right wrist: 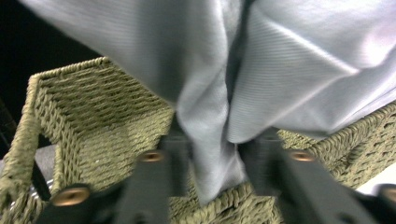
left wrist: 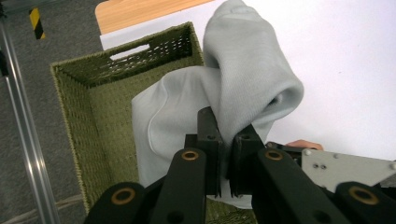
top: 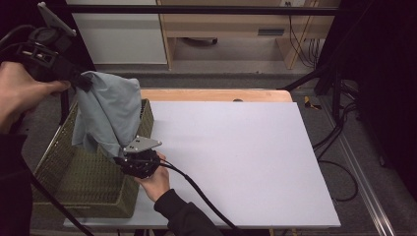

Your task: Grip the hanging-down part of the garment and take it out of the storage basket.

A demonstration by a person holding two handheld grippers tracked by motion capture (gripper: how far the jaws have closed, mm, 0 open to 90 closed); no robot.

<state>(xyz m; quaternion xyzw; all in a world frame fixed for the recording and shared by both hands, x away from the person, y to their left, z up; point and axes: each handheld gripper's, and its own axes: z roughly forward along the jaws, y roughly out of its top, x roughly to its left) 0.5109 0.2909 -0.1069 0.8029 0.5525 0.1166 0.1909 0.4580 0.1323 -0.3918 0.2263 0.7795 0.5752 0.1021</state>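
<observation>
A pale grey cloth (top: pixel 109 110) hangs over the left end of a green woven basket (top: pixel 81 182). My left gripper (top: pixel 84 81) is raised high at the far left, shut on the cloth's top fold. In the left gripper view its jaws (left wrist: pixel 226 135) pinch the cloth (left wrist: pixel 243 79) above the basket (left wrist: pixel 100 116). My right gripper (top: pixel 122 156) is low at the basket's right wall, closed on the cloth's lower tip. In the right gripper view a thick fold (right wrist: pixel 210 121) runs between its blurred jaws (right wrist: pixel 212 154), over the basket (right wrist: pixel 88 121).
The basket stands on the left edge of a white board (top: pixel 236 157) laid over a wooden table (top: pixel 211 95). A cable (top: pixel 196 189) trails from the right gripper across the board's front. Black stand legs and floor cables (top: pixel 339 132) lie to the right.
</observation>
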